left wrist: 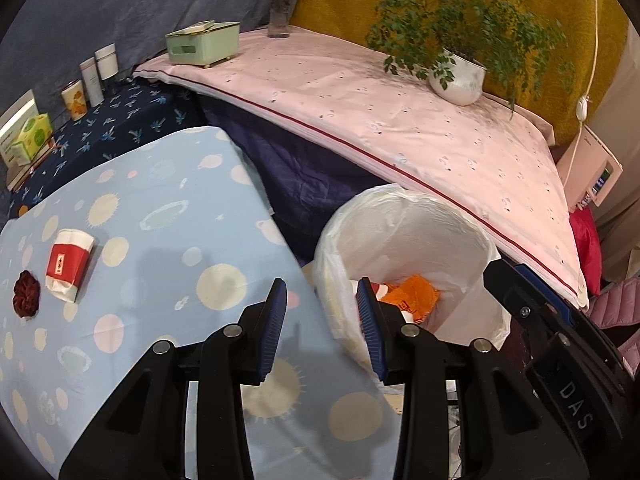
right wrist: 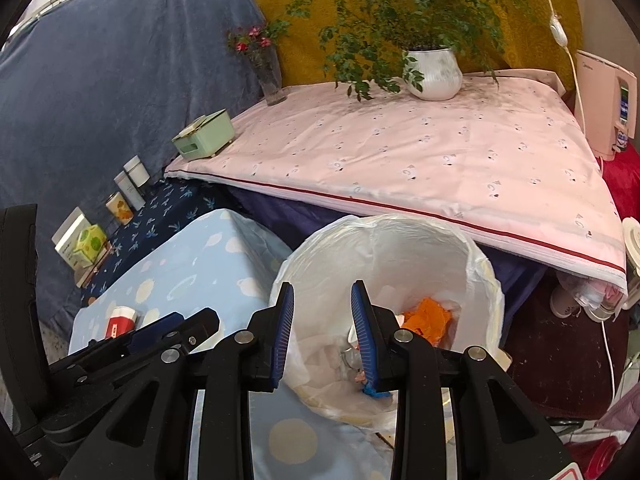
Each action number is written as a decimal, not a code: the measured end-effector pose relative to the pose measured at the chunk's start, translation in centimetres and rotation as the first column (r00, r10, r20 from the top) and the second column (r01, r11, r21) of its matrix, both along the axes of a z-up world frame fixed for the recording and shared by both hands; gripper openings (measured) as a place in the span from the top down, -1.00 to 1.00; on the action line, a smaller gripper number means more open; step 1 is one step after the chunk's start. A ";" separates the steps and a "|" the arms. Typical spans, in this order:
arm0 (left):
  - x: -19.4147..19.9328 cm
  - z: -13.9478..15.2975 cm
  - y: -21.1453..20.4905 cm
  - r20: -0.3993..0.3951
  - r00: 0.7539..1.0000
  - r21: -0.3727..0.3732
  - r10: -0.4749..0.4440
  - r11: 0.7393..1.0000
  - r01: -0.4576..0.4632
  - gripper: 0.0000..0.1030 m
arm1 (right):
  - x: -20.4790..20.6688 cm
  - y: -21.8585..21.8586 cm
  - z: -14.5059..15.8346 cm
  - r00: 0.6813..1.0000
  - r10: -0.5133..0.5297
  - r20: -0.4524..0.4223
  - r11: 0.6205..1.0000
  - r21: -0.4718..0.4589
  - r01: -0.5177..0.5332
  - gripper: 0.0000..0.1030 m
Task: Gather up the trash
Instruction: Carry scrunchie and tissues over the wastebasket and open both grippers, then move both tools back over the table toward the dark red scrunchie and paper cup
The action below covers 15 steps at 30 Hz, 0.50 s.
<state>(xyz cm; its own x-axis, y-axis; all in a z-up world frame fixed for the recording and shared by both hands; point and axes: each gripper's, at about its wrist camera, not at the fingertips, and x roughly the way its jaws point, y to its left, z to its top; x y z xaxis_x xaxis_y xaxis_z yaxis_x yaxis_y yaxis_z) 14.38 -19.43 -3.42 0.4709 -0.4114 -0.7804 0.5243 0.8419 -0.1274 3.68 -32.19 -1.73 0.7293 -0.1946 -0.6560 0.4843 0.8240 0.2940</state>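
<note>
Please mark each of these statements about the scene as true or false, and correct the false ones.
1. The white-lined trash bin already holds an orange wrapper. True.
2. The left gripper is holding the flattened paper cup. False: its jaws are open with nothing between them, and the cup lies apart on the light blue cloth.
3. The right gripper is open above the bin. True.
4. The dark red round item is inside the bin. False: it lies on the blue cloth beside the cup.
5. The potted plant stands on the pink cloth. True.
</note>
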 end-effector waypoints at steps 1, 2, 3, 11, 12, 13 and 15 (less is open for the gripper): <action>0.2 0.0 0.5 -0.002 1.000 -0.002 0.008 1.000 -0.008 0.32 | 0.2 0.4 0.0 1.000 0.006 -0.002 1.000 -0.001 -0.006 0.41; 0.4 -0.1 1.1 -0.002 1.000 -0.003 0.020 1.000 -0.020 0.30 | 0.5 0.8 0.0 1.000 0.015 -0.004 1.000 -0.002 -0.015 0.42; 0.6 0.0 1.7 -0.002 1.000 -0.003 0.031 1.000 -0.031 0.28 | 0.8 1.2 0.0 1.000 0.024 -0.006 1.000 -0.001 -0.024 0.42; 2.9 -0.3 7.3 -0.017 0.989 -0.020 0.148 0.989 -0.148 0.18 | 3.8 6.0 0.3 0.992 0.125 -0.022 0.992 -0.024 -0.126 0.42; 3.2 -0.4 8.1 -0.020 0.986 -0.021 0.164 0.986 -0.164 0.18 | 4.2 6.6 0.3 0.990 0.139 -0.025 0.990 -0.026 -0.139 0.42; 3.6 -0.5 9.0 -0.023 0.983 -0.023 0.182 0.983 -0.183 0.17 | 4.6 7.4 0.3 0.988 0.154 -0.028 0.987 -0.028 -0.155 0.42; 4.2 -0.7 10.7 -0.028 0.976 -0.025 0.216 0.976 -0.217 0.10 | 5.3 8.7 0.3 0.983 0.182 -0.033 0.983 -0.032 -0.183 0.42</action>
<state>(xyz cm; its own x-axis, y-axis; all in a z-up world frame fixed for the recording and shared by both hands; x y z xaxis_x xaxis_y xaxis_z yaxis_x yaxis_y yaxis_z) 18.54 -8.72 -4.15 0.5321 -0.3236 -0.7824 0.3263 0.9311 -0.1632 9.03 -23.49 -1.39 0.7347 -0.0829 -0.6733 0.3327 0.9090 0.2511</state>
